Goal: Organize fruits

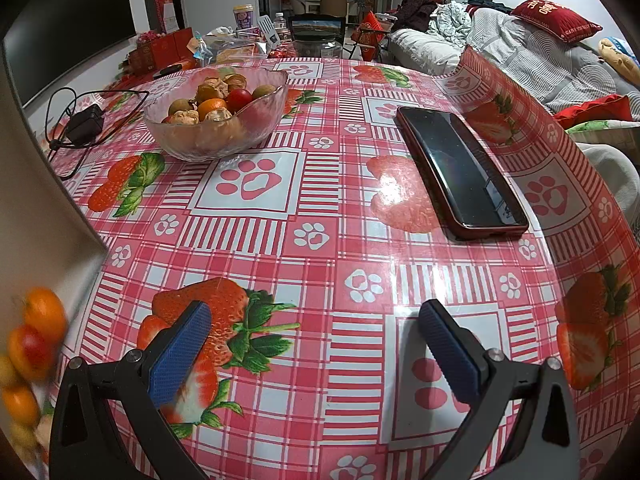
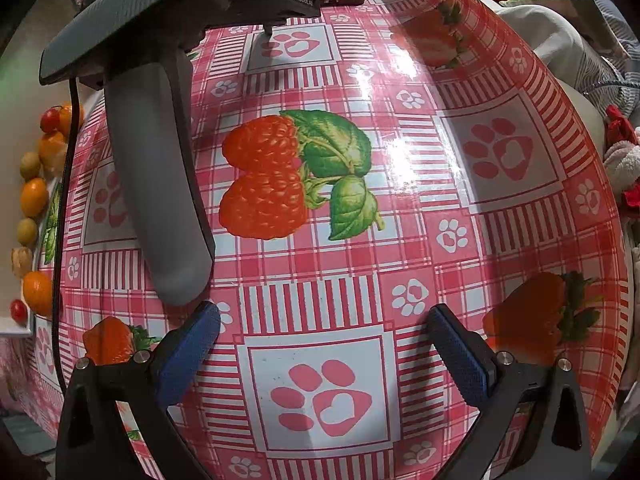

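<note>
The counter (image 1: pixel 320 248) is bare in the middle; a glass fruit bowl (image 1: pixel 218 120) and a phone (image 1: pixel 464 172) stand farther back.

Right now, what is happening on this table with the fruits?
Nothing is being held at this moment. The left gripper and the right gripper are both open above the red tablecloth. A glass bowl of mixed fruits stands further back, and a phone lies to its right. More small fruits sit in a row at the left edge of the right wrist view.

Black tongs (image 1: pixel 316 344) with blue ribbed pads (image 1: pixel 182 354), silver screws.
</note>
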`<state>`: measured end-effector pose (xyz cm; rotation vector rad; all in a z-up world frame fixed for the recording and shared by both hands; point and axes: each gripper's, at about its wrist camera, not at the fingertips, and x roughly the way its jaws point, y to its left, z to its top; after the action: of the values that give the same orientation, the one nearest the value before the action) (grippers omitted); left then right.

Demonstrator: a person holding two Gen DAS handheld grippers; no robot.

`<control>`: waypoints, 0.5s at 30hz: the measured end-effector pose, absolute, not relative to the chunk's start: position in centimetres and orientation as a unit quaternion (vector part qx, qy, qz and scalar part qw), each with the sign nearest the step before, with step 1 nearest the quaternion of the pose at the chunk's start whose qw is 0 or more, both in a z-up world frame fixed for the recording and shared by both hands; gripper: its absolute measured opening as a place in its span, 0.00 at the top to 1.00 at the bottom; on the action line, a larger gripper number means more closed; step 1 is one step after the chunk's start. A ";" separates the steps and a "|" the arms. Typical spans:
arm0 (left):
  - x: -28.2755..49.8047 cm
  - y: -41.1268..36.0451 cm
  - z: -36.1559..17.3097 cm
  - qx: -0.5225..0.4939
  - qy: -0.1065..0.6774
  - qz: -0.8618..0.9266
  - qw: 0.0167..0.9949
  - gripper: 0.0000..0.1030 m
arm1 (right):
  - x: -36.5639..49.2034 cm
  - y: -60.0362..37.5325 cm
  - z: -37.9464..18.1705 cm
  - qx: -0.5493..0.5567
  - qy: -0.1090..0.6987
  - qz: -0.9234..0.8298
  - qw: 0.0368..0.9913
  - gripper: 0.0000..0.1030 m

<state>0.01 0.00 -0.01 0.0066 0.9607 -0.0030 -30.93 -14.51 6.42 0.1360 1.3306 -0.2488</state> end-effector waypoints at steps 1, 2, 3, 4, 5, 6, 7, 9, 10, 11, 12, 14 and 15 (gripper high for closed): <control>0.0 0.0 0.0 0.003 0.462 -0.001 0.887 0.00 | -30.9 -14.5 6.5 0.053 0.616 -0.122 0.776 0.00; 0.0 0.0 0.0 0.003 0.462 -0.001 0.887 0.00 | -31.0 -14.5 6.5 0.053 0.615 -0.123 0.777 0.00; 0.0 0.0 0.0 0.003 0.462 -0.001 0.887 0.00 | -31.0 -14.5 6.5 0.062 0.611 -0.117 0.780 0.00; 0.0 0.0 0.0 0.003 0.462 -0.001 0.887 0.00 | -31.1 -14.5 6.5 0.063 0.610 -0.117 0.781 0.00; 0.0 0.0 0.0 0.003 0.462 -0.001 0.887 0.00 | -31.1 -14.5 6.5 0.064 0.609 -0.117 0.782 0.00; 0.0 0.0 0.0 0.003 0.462 -0.001 0.887 0.00 | -31.1 -14.5 6.5 0.066 0.608 -0.117 0.782 0.00; 0.0 0.0 0.0 0.003 0.462 -0.001 0.887 0.00 | -31.1 -14.4 6.5 0.065 0.608 -0.118 0.782 0.00; 0.0 0.0 0.0 0.003 0.462 -0.001 0.887 0.00 | -31.0 -14.5 6.4 0.072 0.607 -0.115 0.783 0.00; 0.0 0.0 0.0 0.003 0.462 -0.001 0.887 0.00 | -31.0 -14.5 6.4 0.073 0.607 -0.114 0.783 0.00; 0.0 0.0 0.0 0.003 0.462 -0.001 0.887 0.00 | -31.1 -14.5 6.4 0.073 0.607 -0.114 0.783 0.00; 0.0 0.0 0.0 0.003 0.462 -0.001 0.887 0.00 | -31.1 -14.5 6.4 0.074 0.609 -0.113 0.782 0.00; 0.0 0.0 0.0 0.003 0.462 -0.001 0.887 0.00 | -31.0 -14.5 6.4 0.074 0.612 -0.113 0.779 0.00; 0.0 0.0 0.0 0.003 0.462 -0.001 0.887 0.00 | -30.9 -14.5 6.4 0.075 0.613 -0.112 0.778 0.00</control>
<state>0.01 0.00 -0.01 0.0066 0.9605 -0.0030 -30.88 -14.49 6.44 0.1621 1.3259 -0.2417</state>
